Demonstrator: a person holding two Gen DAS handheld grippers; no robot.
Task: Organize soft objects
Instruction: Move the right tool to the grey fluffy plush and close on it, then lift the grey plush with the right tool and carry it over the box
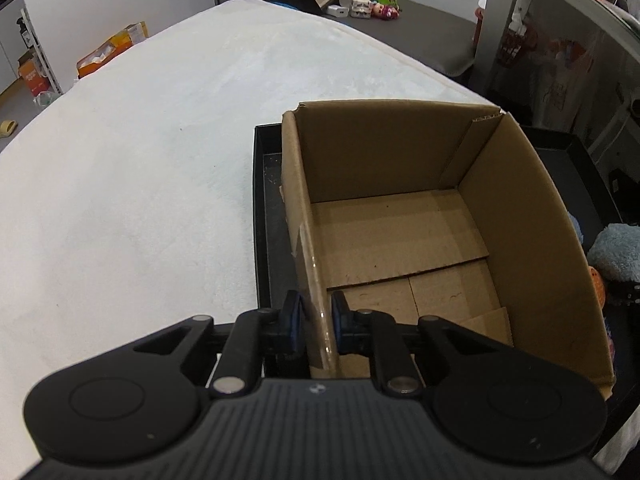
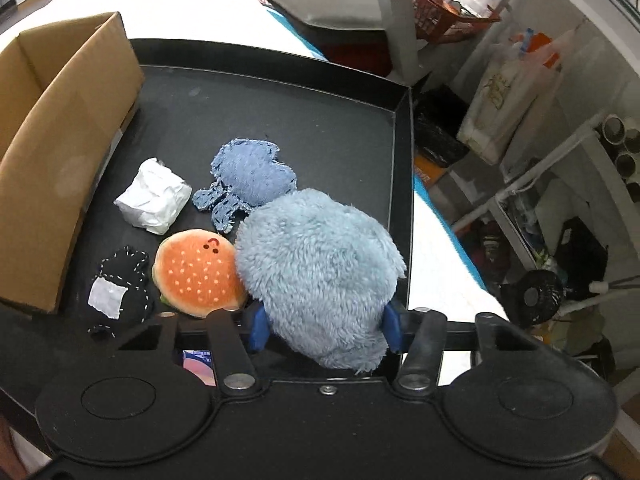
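Note:
An open, empty cardboard box stands in the left part of a black tray. My left gripper is shut on the box's near left wall, one pad outside and one inside. In the right wrist view the box is at the left of the tray. My right gripper is shut on a fluffy light-blue plush, its blue pads pressed into both sides. Beside it lie a burger plush, a denim-blue fabric toy, a white wrapped bundle and a black fabric toy with a white patch.
The tray rests on a white soft cover that stretches far to the left. A dark table with small toys is behind. Right of the tray are a shelf frame, plastic bags and a red basket.

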